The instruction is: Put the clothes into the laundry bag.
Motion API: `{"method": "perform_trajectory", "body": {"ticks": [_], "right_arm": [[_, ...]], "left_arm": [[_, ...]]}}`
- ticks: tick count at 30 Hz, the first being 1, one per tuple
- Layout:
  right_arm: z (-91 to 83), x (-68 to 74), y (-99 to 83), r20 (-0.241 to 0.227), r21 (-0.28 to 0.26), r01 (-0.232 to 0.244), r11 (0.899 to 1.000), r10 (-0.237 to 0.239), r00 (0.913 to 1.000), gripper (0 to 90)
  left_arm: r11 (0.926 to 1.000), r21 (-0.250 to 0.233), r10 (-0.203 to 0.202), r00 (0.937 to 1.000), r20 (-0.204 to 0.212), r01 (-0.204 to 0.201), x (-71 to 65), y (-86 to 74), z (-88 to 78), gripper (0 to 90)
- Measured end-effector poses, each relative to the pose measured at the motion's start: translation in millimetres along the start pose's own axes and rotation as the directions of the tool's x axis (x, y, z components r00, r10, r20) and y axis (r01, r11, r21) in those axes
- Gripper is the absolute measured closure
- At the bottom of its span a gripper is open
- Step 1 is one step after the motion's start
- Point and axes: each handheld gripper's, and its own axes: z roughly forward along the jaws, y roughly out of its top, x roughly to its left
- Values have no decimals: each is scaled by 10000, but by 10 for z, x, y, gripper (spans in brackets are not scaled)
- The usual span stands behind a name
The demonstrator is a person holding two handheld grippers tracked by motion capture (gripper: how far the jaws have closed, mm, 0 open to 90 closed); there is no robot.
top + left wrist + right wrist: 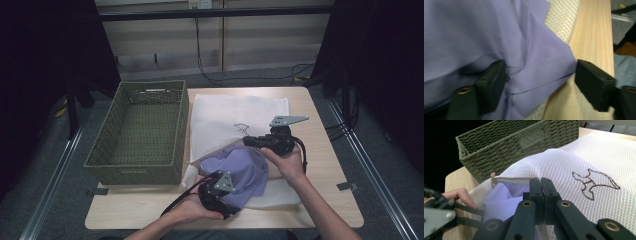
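Left gripper (226, 199), nearest the camera, has its jaws apart around the purple garment (239, 170) to feed it in, while the right gripper (250, 141), jaws clamped together on the white mesh bag (235, 117), holds its mouth raised beside the green basket (140, 131).

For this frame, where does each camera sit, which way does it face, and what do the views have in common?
High view: above the person's side of the table, looking forward and down; both forearms, left gripper, right gripper.
Left gripper view: rides the left gripper, looks along its spread jaws at the purple garment between them.
Right gripper view: rides the right gripper, jaws shut on the white mesh bag, facing the green basket.
Shared: garment and mesh bag appear in all three.
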Motion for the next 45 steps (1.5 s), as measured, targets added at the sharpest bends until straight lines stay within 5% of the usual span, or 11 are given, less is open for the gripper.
{"method": "perform_trajectory", "body": {"ticks": [5, 13, 17, 20, 22, 26, 29, 37, 41, 44, 45], "right_arm": [[19, 3, -7, -10, 44, 10, 10000, -10, 10000, 891], [21, -1, -8, 1, 50, 13, 10000, -13, 10000, 891], [18, -3, -7, 4, 45, 19, 10000, -19, 10000, 890], [15, 2, -5, 7, 31, 38, 10000, -38, 10000, 891], [15, 2, -4, -2, 27, 42, 10000, -42, 10000, 890], [16, 3, -4, -14, 33, 45, 10000, -45, 10000, 891], [25, 3, -10, -35, 61, -8, 10000, 8, 10000, 891], [25, 8, -10, -96, 96, 11, 10000, -10, 10000, 891], [30, 18, -11, -131, 137, 58, 9999, -56, 9999, 891], [43, 29, -11, -169, 189, 70, 9998, -67, 9998, 891], [45, 31, -9, -176, 200, 77, 9998, -74, 9998, 891]], "left_arm": [[9998, 138, 130, 9996, -234, -127, -11, 5, 2, 245], [9942, -407, -993, 9949, 162, 999, 180, -9, -87, 484], [9917, -512, -1152, 9918, 558, 1181, 223, 2, -120, 531], [9939, -296, -1051, 9941, 271, 1059, 240, 23, -168, 579], [9890, -630, -1308, 9901, 513, 1340, 259, 23, -190, 604], [9889, -415, -1432, 9896, -151, 1425, 298, 44, -225, 653], [9867, -573, -1538, 9877, -295, 1520, 294, 39, -169, 551], [9969, 23, -779, 9949, -645, 782, 199, 43, -40, 544], [9991, 361, -169, 9924, -1218, 214, 205, 49, -32, 695], [9986, 483, -131, 9890, -1471, 204, 220, 75, -15, 794], [9973, 219, -661, 9896, -1276, 695, 222, 85, 2, 833]]}}
